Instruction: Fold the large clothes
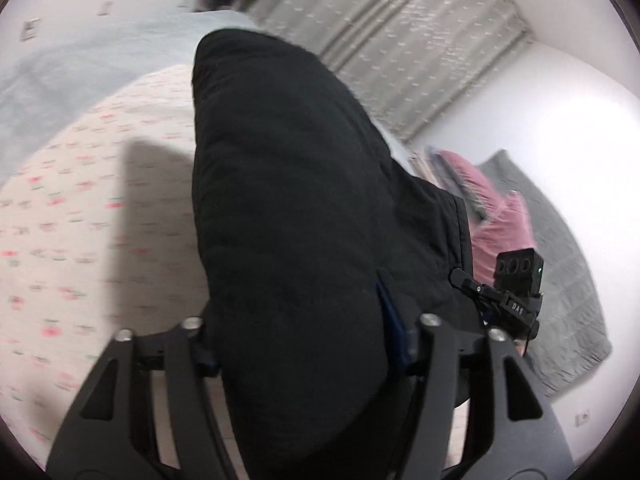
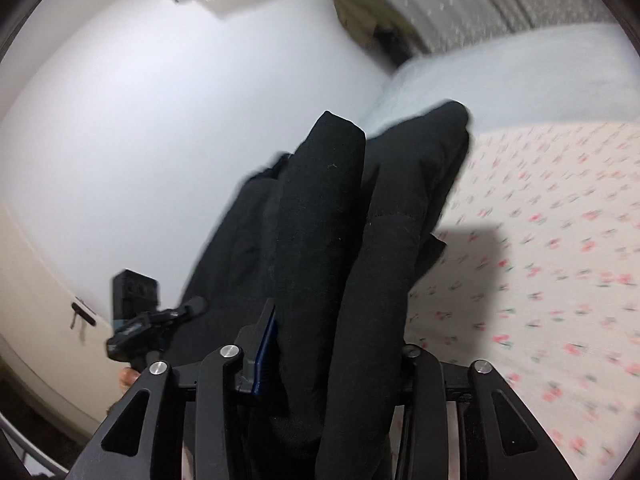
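Both grippers hold the same black padded garment (image 1: 288,200), prob. a quilted jacket, lifted above the bed. Left gripper (image 1: 308,344): jaws part-open, wide, thick bulk of fabric jammed between them, blue pad just showing at the right finger. Right gripper (image 2: 332,364): jaws narrower, clamped on two or three bunched folds of the garment (image 2: 340,240). Each gripper also shows in the other's view, off to the side, w/ the cloth strung between them.

Risks, as I judge them:
- Grip is on a puffy wad, not a clean edge; slick padding could creep out of the jaws, esp. the left one.
- Bunched layers on the right side mean the fold line prob. won't land straight, so a lopsided fold.
- Views are blurred, so exact seam/hem position can't be told; easy to misjudge where the free end drops.
- Loose end hanging near the bed's edge could slide off toward the floor.

Surface & room: bed w/ a cream sheet with small pink flower print (image 1: 80,208), shadow of the garment on it; pale blue blanket (image 1: 80,64) toward the head end. Grey patterned curtain (image 1: 400,40) behind, white walls, a pink cloth (image 1: 500,216) & grey quilt (image 1: 568,280) off the bed's far side, a door w/ handle (image 2: 82,314) in the right view.
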{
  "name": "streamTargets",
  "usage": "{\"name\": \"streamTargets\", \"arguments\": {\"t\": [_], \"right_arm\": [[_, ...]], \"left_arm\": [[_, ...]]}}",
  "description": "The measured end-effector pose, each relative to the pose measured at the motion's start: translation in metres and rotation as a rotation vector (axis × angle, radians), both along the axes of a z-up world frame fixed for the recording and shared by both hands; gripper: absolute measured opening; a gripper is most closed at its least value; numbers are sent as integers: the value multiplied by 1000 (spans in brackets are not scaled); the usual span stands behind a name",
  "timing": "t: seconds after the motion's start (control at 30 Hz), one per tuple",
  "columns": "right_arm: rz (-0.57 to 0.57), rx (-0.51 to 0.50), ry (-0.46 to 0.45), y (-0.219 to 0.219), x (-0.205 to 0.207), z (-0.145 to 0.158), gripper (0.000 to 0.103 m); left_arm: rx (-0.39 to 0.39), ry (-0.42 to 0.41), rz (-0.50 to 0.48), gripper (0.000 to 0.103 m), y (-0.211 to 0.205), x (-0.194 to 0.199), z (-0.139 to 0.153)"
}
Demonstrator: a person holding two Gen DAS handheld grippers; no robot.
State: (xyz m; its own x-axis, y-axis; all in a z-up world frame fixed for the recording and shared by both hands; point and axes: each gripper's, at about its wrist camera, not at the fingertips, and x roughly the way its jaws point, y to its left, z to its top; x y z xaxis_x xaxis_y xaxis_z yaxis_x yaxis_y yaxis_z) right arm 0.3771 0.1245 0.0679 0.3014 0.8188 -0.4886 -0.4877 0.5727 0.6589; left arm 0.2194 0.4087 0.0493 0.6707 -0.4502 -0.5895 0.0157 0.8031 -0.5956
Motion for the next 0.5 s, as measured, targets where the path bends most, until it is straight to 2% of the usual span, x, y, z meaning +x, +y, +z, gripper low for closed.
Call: {"name": "streamTargets", "arguments": {"t": [0.03,0.1,0.13,0.17,0.2,0.23,0.27,0.4,0.5], "right_arm": [[1,-45,26,13,7,-17,45],[-25,-161,68,31,14,-47,49],[-42,-232,99,40,16,-66,51],[-49,-221,140,41,18,-84,54],[-54,-177,161,39,17,-88,54],[-66,-129,188,33,16,-90,54],[-71,-103,200,28,13,-89,54],[-90,-128,159,7,6,-71,54],[-109,-120,100,-11,-20,-41,57]], "left_arm": [[38,38,25,73,8,2,-19],[106,167,63,75,16,9,-66],[91,169,99,76,23,6,-84],[26,143,118,81,31,2,-90],[-64,137,116,81,40,-3,-96],[-107,138,122,81,43,-5,-96],[-98,135,132,81,43,-8,-92],[62,124,159,81,27,-16,-61],[205,116,176,82,3,-40,-37]]}}
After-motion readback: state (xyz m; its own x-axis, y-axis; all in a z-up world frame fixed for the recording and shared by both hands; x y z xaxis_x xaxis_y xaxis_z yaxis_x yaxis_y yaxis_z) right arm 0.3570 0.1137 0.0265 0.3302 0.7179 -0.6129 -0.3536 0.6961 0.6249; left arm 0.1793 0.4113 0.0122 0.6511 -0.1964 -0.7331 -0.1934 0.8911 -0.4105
